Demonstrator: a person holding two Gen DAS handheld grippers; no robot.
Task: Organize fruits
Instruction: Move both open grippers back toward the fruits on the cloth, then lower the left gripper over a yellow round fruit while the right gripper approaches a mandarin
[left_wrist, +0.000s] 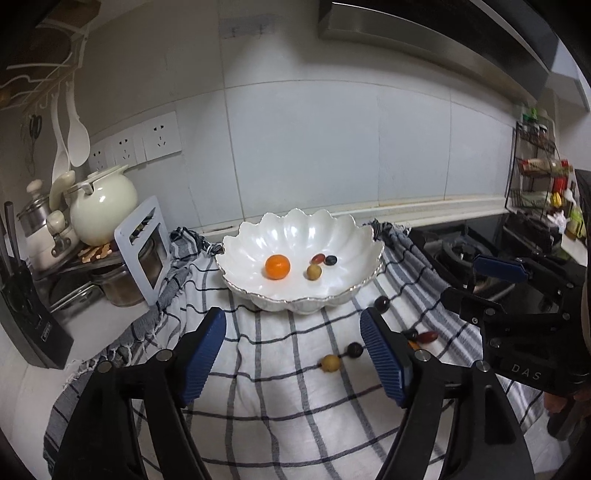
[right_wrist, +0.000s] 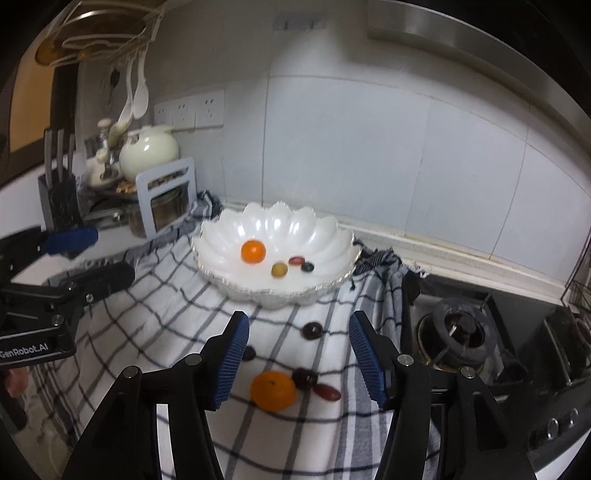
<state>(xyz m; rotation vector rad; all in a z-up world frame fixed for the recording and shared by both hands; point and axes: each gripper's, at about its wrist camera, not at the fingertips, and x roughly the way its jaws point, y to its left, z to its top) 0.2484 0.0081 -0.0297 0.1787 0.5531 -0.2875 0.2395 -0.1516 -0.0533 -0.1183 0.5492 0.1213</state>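
Nearest, the left gripper is standing with its blue pads apart over the checked cloth, nothing between them. Just beyond its right pad, a yellow fruit and a dark one are lying on the cloth, outside the gap. Further right, a dark fruit and a red date are touching each other.

The right gripper is also hanging with jaws apart, gripping nothing. A tangerine is lying on the cloth in the gap between its pads, touching neither. A dark fruit is sitting just beside the tangerine, with a red date next to it. Another dark fruit is lying close to the left pad, and one more is lying further out, toward the bowl.

Beyond both grippers, the white scalloped bowl is resting on the cloth near the tiled wall. Inside it are lying a tangerine, a yellow fruit, a red date and a dark fruit, the last three clustered together.
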